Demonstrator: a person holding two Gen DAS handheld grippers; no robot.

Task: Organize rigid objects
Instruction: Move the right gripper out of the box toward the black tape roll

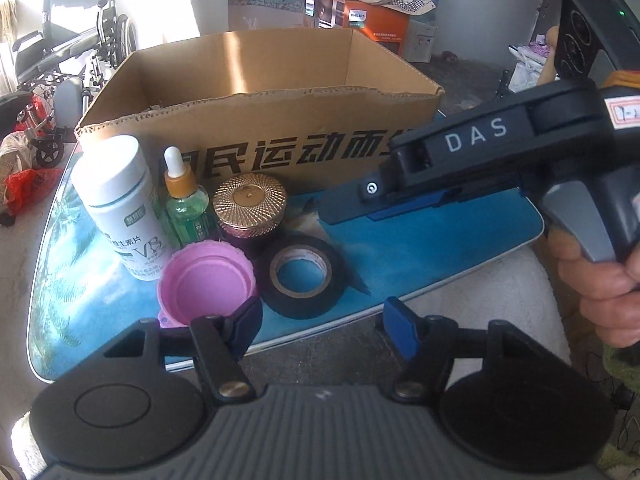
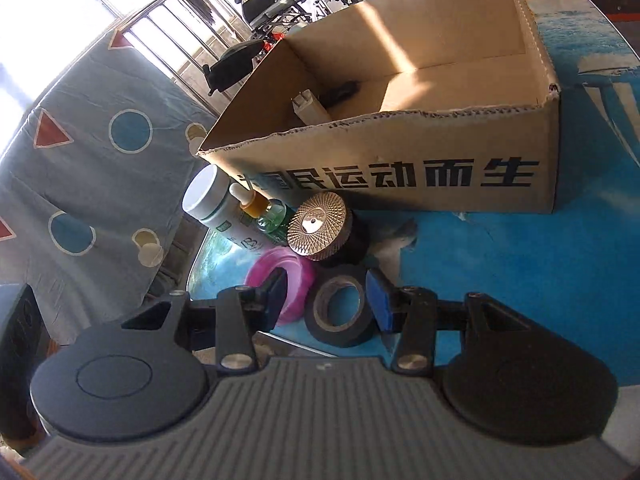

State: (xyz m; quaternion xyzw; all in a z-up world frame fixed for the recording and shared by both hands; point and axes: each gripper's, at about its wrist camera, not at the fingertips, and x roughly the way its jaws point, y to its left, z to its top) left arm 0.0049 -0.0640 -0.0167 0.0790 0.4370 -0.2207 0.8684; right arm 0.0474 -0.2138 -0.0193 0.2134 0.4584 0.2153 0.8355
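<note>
Both grippers, left [image 1: 322, 326] and right [image 2: 326, 300], spread wide, pinching nothing. Tape roll [image 2: 340, 314] between right fingers [image 2: 380, 300], crowded by pink cap [image 2: 298, 276], gold-lidded jar [image 2: 320, 226]; cardboard box [image 2: 400, 176] behind.

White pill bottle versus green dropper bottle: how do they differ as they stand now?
The white pill bottle is opaque, wide, with a flat white cap; the green dropper bottle is see-through, slimmer and lower in the body, with an orange collar and a white bulb on top. The pill bottle stands at the outer left of the cluster, the dropper bottle between it and the gold-lidded jar. Both stand upright on the table before the cardboard box.
</note>
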